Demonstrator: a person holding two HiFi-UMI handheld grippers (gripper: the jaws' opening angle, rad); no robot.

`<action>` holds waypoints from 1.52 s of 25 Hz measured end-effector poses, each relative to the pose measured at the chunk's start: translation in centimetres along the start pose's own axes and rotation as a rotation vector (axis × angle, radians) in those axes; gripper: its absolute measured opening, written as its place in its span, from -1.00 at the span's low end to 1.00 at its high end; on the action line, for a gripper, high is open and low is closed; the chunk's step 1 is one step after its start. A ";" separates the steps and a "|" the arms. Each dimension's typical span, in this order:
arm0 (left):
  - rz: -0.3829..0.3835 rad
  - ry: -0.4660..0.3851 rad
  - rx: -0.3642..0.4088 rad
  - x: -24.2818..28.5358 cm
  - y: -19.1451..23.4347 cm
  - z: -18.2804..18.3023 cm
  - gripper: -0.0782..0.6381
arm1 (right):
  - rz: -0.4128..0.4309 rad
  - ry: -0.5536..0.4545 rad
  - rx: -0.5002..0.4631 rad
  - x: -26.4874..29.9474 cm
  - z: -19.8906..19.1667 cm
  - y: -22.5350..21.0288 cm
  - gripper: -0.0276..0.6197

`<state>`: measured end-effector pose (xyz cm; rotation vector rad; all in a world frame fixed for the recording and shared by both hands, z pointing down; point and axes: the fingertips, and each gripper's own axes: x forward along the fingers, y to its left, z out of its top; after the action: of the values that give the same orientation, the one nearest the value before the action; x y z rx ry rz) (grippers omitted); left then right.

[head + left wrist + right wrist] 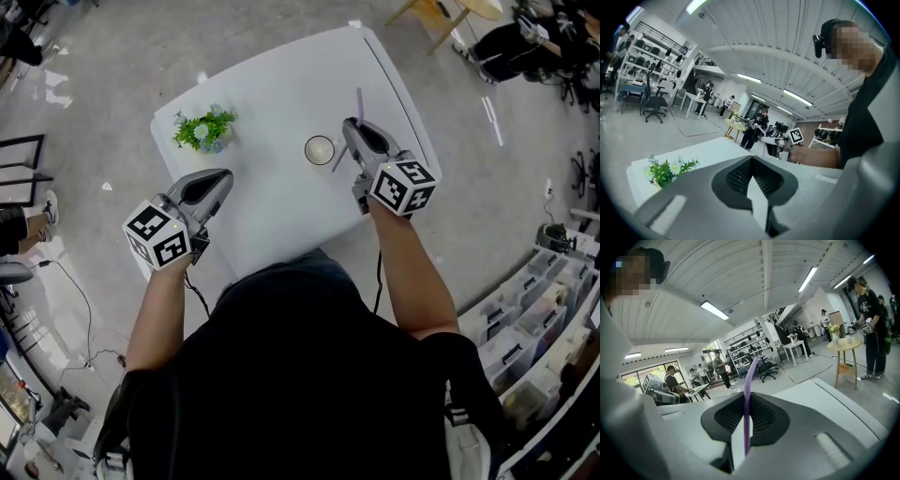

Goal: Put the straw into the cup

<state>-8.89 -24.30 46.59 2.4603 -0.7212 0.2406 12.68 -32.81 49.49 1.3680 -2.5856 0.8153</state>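
Observation:
A white cup (320, 150) stands on the white table (281, 84), right of its middle. My right gripper (352, 128) is shut on a purple straw (359, 101), just right of the cup. The straw slants through the jaws, and its lower end (337, 163) lies by the cup's near right side, outside the rim. In the right gripper view the straw (747, 413) stands upright between the closed pads of that gripper (749, 395). My left gripper (219, 180) hovers over the table's near left part, jaws together and empty (752, 160).
A small green plant with pale flowers (204, 129) (665, 171) sits at the table's left side, beyond my left gripper. A wooden side table (450, 14) and seated people are at the far right. Storage bins (544, 319) line the right; cables lie on the floor at the left.

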 end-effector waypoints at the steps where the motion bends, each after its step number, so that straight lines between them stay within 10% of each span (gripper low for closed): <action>1: 0.000 0.003 -0.003 0.1 0.1 -0.1 -0.78 | 0.002 0.003 0.001 0.3 -0.1 -0.1 -0.75; 38: 0.013 0.062 -0.108 3.7 3.2 -3.2 -0.78 | -0.007 0.094 0.073 5.8 -5.1 -5.2 -0.75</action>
<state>-7.52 -26.38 51.89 2.3361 -0.7059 0.2740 12.61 -36.82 57.84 1.3223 -2.5026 0.9572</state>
